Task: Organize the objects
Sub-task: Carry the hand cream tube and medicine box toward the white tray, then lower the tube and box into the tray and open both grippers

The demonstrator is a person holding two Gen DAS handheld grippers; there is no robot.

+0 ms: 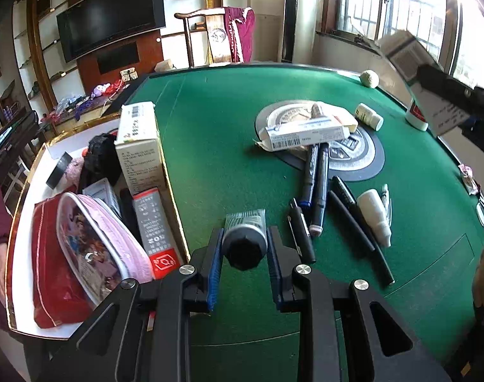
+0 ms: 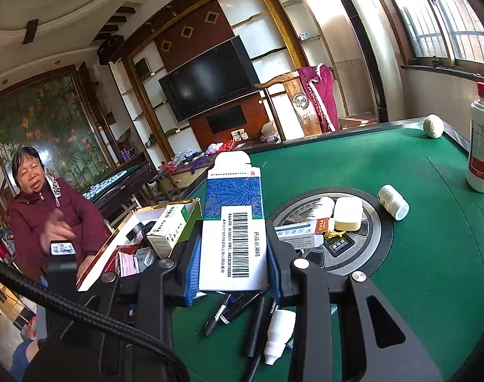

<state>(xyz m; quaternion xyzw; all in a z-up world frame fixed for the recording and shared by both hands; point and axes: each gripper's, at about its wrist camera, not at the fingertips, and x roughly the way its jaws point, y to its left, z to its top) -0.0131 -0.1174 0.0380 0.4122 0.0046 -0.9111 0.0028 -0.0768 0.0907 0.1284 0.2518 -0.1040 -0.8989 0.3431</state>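
Observation:
My left gripper [image 1: 244,237] is shut on a grey tube with a black cap [image 1: 243,248], held just above the green table beside the white storage box [image 1: 175,191]. That box holds a red pouch [image 1: 47,254], a pink pouch [image 1: 95,242] and several medicine cartons. My right gripper [image 2: 234,230] is shut on a blue-and-white carton with a barcode [image 2: 234,222], raised over the table. From the left wrist view this carton [image 1: 404,54] hangs at the upper right. Several pens [image 1: 318,187] and a white dropper bottle [image 1: 374,213] lie loose on the felt.
On the round centre disc [image 1: 369,165] lie medicine cartons [image 1: 305,133]. A small white pill bottle [image 2: 393,202], a tall white bottle with a red cap [image 2: 480,146] and a pale ball [image 2: 433,126] stand towards the far right. A person in a maroon jacket [image 2: 51,216] sits behind the storage box [image 2: 105,251].

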